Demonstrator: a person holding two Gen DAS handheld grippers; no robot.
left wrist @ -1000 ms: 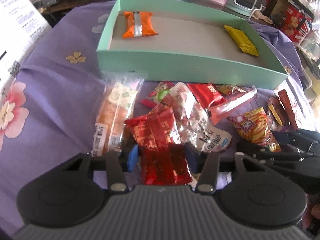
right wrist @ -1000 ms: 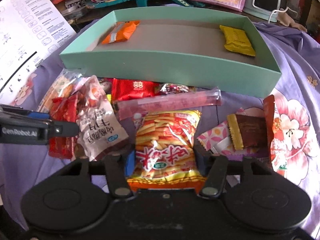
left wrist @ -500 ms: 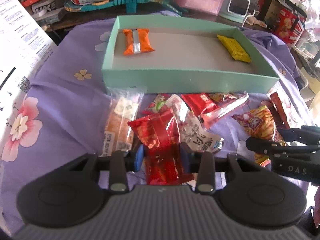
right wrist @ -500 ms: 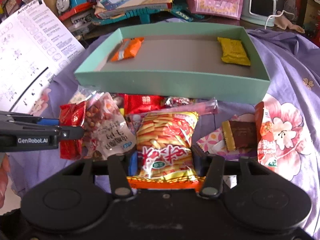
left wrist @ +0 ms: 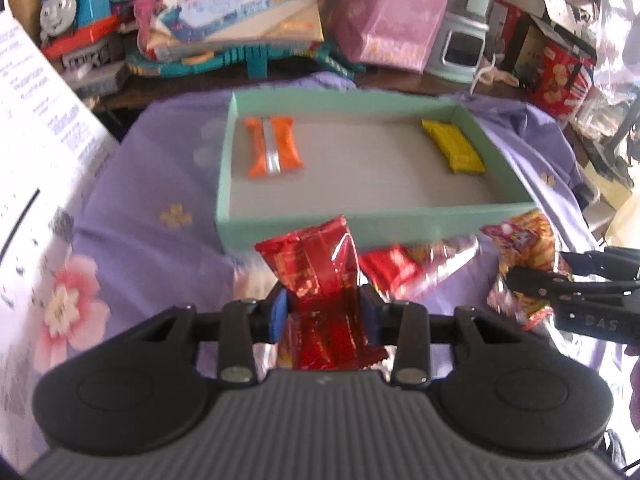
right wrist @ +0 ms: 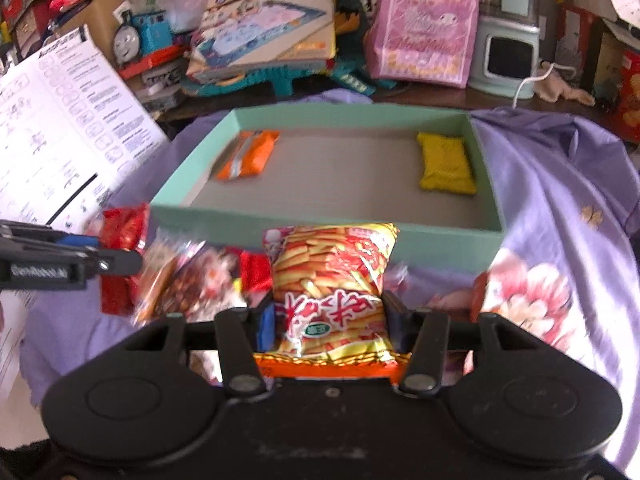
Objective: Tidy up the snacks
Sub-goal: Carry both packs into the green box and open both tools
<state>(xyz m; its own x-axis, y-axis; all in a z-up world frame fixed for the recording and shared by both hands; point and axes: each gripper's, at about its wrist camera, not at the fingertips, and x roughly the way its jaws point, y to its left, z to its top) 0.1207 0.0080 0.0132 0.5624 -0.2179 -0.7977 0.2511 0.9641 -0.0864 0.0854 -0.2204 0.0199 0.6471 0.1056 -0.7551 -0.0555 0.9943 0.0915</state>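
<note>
Now our left gripper (left wrist: 323, 312) has its fingers clamped on a red foil packet (left wrist: 320, 276), our right gripper (right wrist: 329, 320) on a yellow snack bag (right wrist: 330, 280); both hang above the purple cloth (right wrist: 560, 184), before the green tray (right wrist: 328, 232) holding an orange packet (right wrist: 248, 156) and yellow packet (right wrist: 444, 162).

Open grey floor across the middle of the shallow mint-green cardboard box (right wrist: 320, 236), bounded at left by an orange foil snack packet (right wrist: 247, 155) and at right by a yellow foil snack packet (right wrist: 444, 162). Low front wall of the box directly ahead of both held packets, with loose wrappers (right wrist: 188, 280) crowding the flowered purple cloth (right wrist: 560, 184) just before it. Behind the far wall, a barrier of clutter: pink paper gift bag (right wrist: 424, 24), tilted flat printed toy box (right wrist: 264, 28), blue toy train (right wrist: 140, 38); at left, a large white printed sheet (right wrist: 60, 120).
</note>
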